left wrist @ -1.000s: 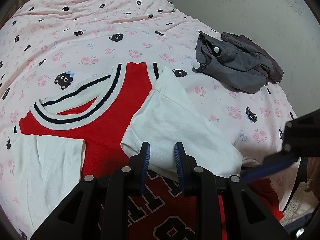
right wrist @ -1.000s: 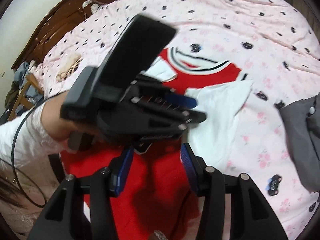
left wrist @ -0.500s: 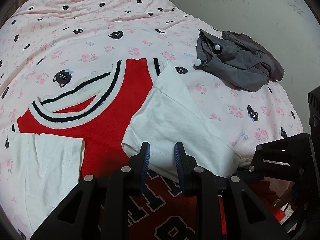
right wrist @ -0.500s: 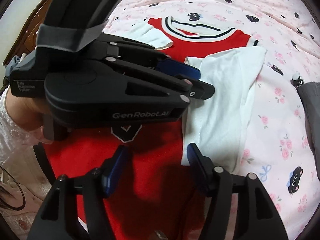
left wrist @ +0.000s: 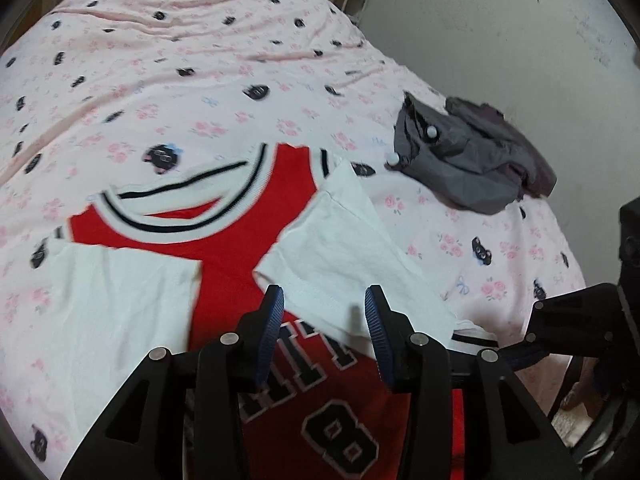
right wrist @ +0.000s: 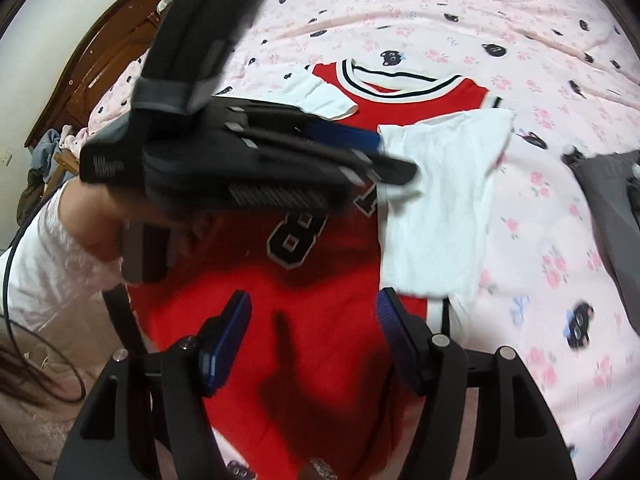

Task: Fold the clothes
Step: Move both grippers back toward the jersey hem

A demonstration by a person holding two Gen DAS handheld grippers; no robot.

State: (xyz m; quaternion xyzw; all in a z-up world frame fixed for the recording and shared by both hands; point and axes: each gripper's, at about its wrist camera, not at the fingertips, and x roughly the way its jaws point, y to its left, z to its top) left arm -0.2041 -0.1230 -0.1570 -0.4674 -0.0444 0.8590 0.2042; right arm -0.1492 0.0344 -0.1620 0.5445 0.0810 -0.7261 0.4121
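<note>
A red jersey (left wrist: pixel 224 236) with white sleeves and a black number 8 lies flat on the pink bed; it also shows in the right wrist view (right wrist: pixel 320 312). Its right white sleeve (left wrist: pixel 344 248) is folded in over the chest; this sleeve also shows in the right wrist view (right wrist: pixel 436 200). My left gripper (left wrist: pixel 324 304) is open and empty, hovering just above the folded sleeve's hem. My right gripper (right wrist: pixel 314 312) is open and empty above the jersey's lower red part. The left gripper's body (right wrist: pixel 240 160) crosses the right wrist view.
A grey garment (left wrist: pixel 468 160) lies bunched at the bed's far right near the wall. The pink cat-print bedsheet (left wrist: pixel 160 80) stretches beyond the jersey. A wooden headboard (right wrist: pixel 100 68) stands at the far left. The person's arm (right wrist: pixel 60 256) is at lower left.
My left gripper has opened from nearly shut and let go of the folded sleeve. My right gripper has drawn back toward the jersey's lower part and opened wider.
</note>
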